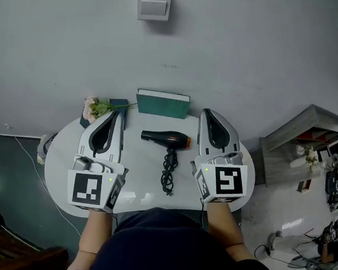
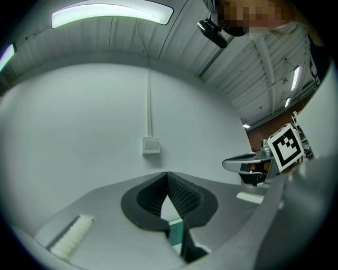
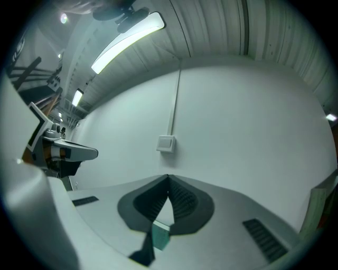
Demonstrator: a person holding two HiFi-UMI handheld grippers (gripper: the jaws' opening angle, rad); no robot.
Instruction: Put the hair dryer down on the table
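A black hair dryer [image 1: 166, 139] with an orange band lies on its side in the middle of the round white table [image 1: 62, 158]. Its black cord [image 1: 169, 172] is bundled toward the near edge. My left gripper [image 1: 113, 115] hovers left of the dryer and my right gripper [image 1: 205, 113] right of it, both apart from it. Each one is shut with nothing between its tips, as the left gripper view [image 2: 167, 174] and the right gripper view [image 3: 168, 177] show. Both gripper views look up at the wall, so the dryer is hidden in them.
A green book [image 1: 162, 103] stands at the table's far edge, with a sprig of flowers [image 1: 96, 106] on a dark book [image 1: 120, 104] to its left. A switch box [image 1: 153, 5] is on the wall. A grey shelf unit [image 1: 296, 147] stands right of the table.
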